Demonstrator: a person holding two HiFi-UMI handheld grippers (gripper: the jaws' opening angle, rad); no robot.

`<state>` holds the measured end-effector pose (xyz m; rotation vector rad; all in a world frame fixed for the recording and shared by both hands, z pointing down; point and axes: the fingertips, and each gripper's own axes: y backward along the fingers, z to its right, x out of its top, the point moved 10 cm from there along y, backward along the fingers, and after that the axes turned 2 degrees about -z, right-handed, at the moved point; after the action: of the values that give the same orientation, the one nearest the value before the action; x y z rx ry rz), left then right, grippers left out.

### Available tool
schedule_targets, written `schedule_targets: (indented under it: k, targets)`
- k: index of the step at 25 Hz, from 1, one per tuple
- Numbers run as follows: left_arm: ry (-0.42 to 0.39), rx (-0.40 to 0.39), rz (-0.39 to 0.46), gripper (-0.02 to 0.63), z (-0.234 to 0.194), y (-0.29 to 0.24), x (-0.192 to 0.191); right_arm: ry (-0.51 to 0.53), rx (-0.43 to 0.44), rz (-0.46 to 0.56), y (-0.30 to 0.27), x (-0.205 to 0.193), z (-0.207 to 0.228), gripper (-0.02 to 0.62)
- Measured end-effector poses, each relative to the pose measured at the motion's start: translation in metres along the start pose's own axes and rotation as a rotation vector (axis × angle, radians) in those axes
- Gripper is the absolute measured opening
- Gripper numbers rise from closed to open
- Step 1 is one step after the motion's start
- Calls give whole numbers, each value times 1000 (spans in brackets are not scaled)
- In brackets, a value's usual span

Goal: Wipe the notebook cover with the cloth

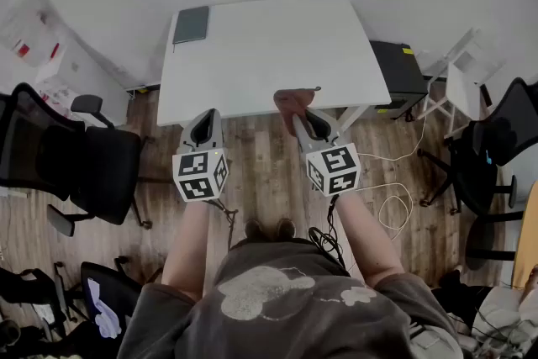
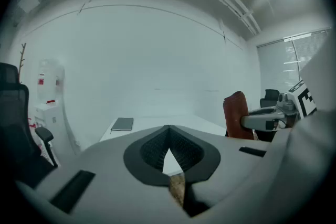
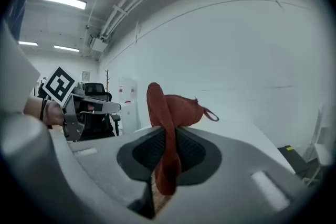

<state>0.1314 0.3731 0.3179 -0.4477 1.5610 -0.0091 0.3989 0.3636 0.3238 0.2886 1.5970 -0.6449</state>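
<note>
Jaws of the right gripper (image 3: 169,131) are pressed together on a rust-red cloth (image 3: 176,107). The cloth bunches above the tips and hangs down between the pads, with a small loop sticking out at its side. The left gripper (image 2: 169,128) has its jaws meeting at the tips, with nothing between them. In the head view both grippers are side by side in the air, just short of the near edge of a white table (image 1: 277,55) and over a wooden floor (image 1: 261,172). The cloth shows against that near edge. A grey notebook (image 1: 191,24) lies flat and closed on the table's far left corner, well apart from both grippers and the cloth. A black office chair (image 1: 84,164) stands left of the table, and a white cable (image 1: 395,206) lies looped on the floor at the right.
</note>
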Motion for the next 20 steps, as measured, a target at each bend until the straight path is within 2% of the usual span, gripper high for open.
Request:
schedule_targets:
  k: [5,11,20]
  targets:
    - [-18,-20,-34,5,-1,11,-11,33,-16,-14,-6,2,-10,54]
    - [37,-56,-61,5,-14,15,-24,13,-28,-45,-11,0,-13,54]
    - [33,-99,-59,5,-32,11,-29,26,-6,-72,-29,1,-36,54]
